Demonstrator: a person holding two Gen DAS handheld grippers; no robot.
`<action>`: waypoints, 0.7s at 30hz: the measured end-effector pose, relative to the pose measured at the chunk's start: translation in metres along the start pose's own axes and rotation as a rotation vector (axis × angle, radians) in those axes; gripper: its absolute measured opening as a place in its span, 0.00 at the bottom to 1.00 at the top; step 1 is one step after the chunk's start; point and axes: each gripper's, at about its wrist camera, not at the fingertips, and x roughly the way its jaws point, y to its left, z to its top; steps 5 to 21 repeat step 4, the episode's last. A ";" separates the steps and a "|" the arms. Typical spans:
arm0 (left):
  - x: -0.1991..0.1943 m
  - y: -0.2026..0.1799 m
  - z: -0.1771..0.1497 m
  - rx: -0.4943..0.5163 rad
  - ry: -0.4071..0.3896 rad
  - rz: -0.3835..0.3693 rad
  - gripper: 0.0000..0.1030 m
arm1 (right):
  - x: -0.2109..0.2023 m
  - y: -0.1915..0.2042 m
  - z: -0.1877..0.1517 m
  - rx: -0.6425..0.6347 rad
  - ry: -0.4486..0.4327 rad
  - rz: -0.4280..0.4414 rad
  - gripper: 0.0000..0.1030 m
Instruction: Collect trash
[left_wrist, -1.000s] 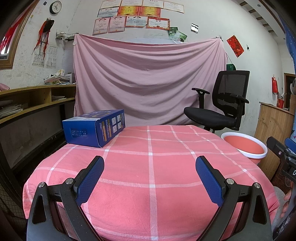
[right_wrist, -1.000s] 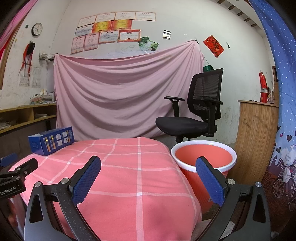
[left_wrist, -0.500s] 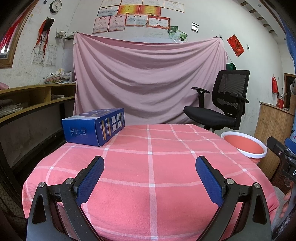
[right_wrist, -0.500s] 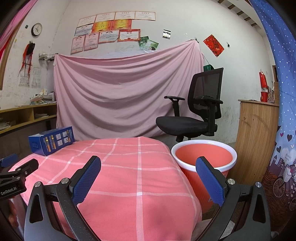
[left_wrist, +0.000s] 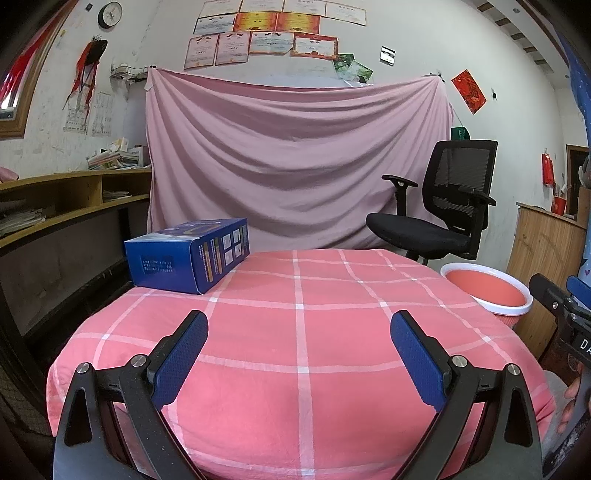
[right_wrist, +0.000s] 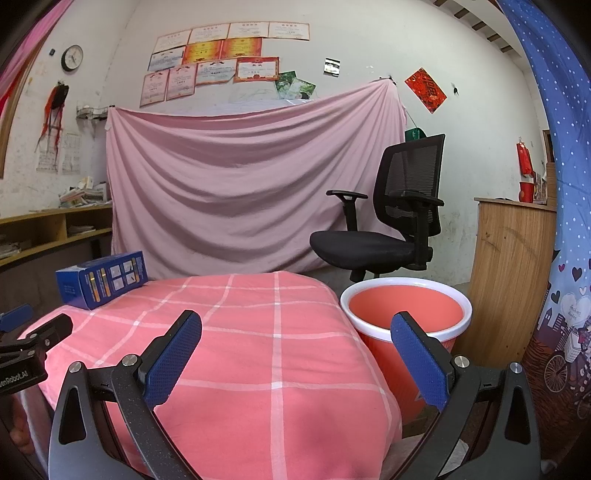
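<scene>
While both grippers hang low at the near edge of the surface, which is covered in a pink cloth with white checks, neither holds anything. Seen from the left wrist, the left gripper fills the bottom of the frame with its blue-padded fingers spread wide apart and only cloth between them. The right gripper shows the same in its own view: fingers wide apart, empty.

A blue box lies on the far left corner of the surface, at the middle left of the left wrist frame (its printed side panel faces the camera). It sits well apart from both grippers.

At the right of the surface stands a red bin with a white rim, lower than the cloth top, in the lower right of the right wrist frame. Behind it is a black office chair, and a pink sheet hangs across the back wall.
</scene>
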 end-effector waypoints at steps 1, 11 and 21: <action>0.000 0.000 0.000 0.000 0.001 0.000 0.94 | 0.000 0.001 0.000 0.001 0.001 0.000 1.00; 0.000 0.000 0.000 0.000 0.002 -0.001 0.94 | 0.001 0.001 0.000 0.002 0.002 -0.001 1.00; 0.000 0.000 0.000 0.000 0.002 -0.001 0.94 | 0.001 0.001 0.000 0.002 0.002 -0.001 1.00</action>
